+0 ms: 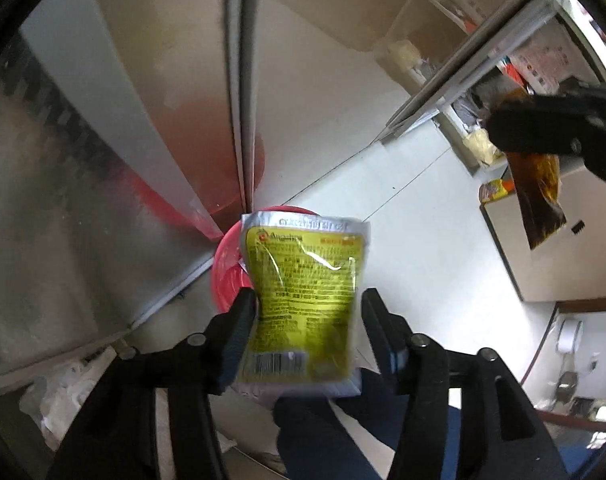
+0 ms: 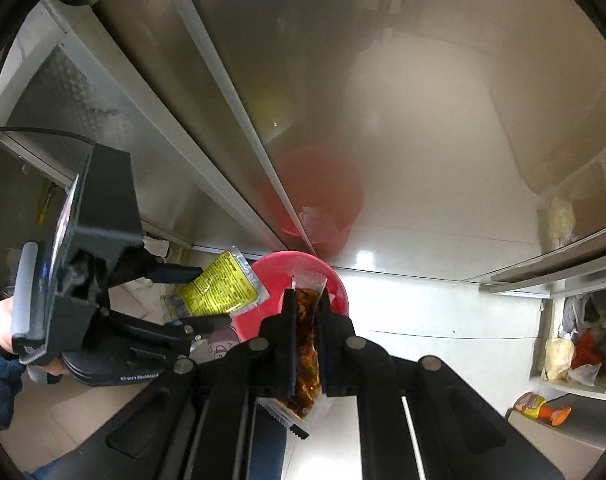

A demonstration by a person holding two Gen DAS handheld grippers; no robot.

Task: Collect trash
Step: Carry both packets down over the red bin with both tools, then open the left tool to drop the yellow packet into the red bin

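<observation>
Jaws of the left gripper (image 1: 307, 320) are standing apart around the yellow sachet (image 1: 303, 300), seemingly loose, which risks missing the red bin (image 2: 323, 276), while the right gripper (image 2: 306, 312) is clamping the brown sachet (image 2: 308, 344).

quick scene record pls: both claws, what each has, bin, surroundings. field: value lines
left claw: jaws apart, yellow sachet between them; right finger clear of it, left finger at its edge, contact unclear
right claw: shut on brown sauce packet
bin: red bucket on pale floor, below both claws
bin contents: crumpled clear wrapper, apparently
backdrop: steel cabinet doors reflecting the bucket
side: open shelves with bags
</observation>
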